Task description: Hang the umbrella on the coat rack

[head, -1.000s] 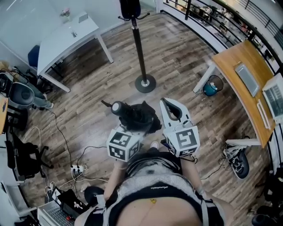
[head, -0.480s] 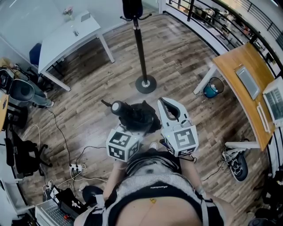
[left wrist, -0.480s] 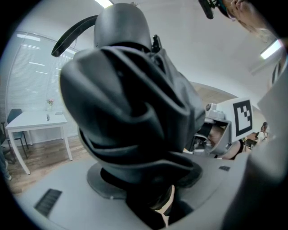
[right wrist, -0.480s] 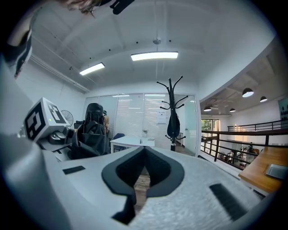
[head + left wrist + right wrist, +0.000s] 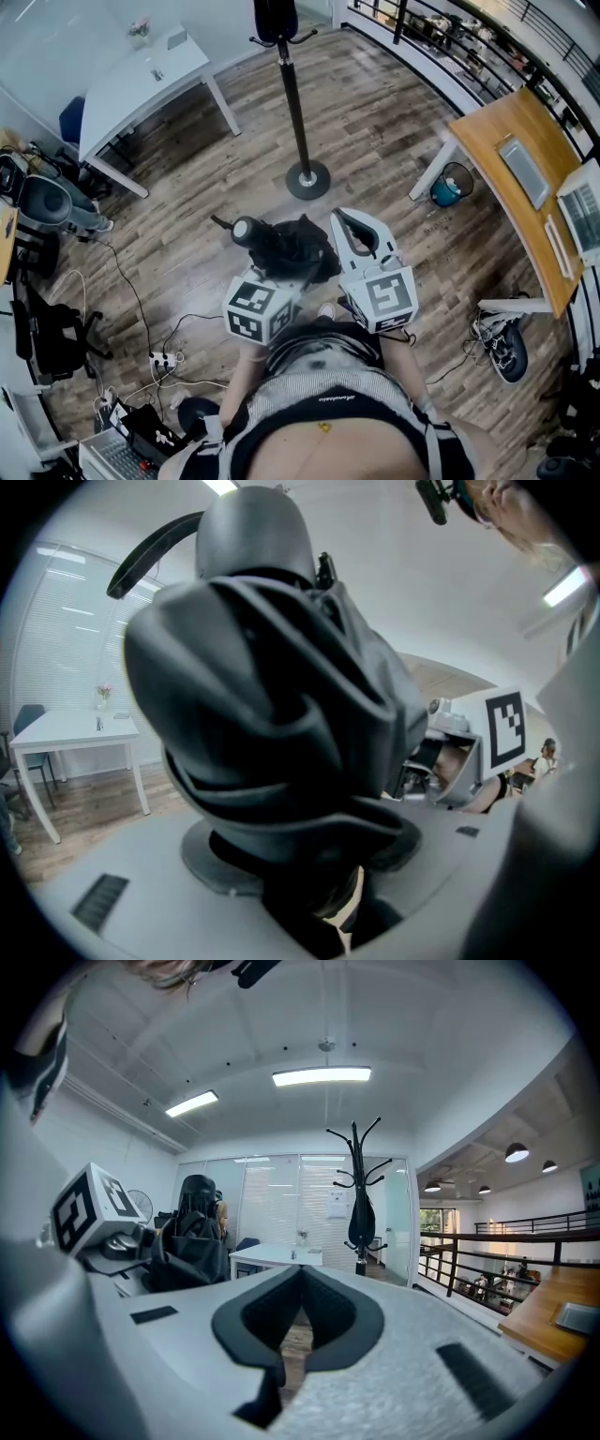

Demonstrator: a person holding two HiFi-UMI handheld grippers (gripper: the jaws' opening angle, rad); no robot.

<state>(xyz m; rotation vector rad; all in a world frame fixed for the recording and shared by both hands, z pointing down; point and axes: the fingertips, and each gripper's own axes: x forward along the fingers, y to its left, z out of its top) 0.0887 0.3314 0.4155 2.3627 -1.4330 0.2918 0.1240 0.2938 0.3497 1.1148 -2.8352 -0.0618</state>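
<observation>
Umbrella [image 5: 286,248], folded and black, clamped in your left gripper [image 5: 277,272].
Your right gripper [image 5: 352,221] is closed, empty; both hover near the coat rack [image 5: 293,94] base, on your side.

place: office, probably | signs: white desk [image 5: 131,84], laptop [image 5: 583,214], railing [image 5: 487,42]

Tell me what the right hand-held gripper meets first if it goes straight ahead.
Nothing near: the right hand-held gripper faces open floor. Further on, probably the white table, with the coat rack just right of that line; depth is unclear.
</observation>
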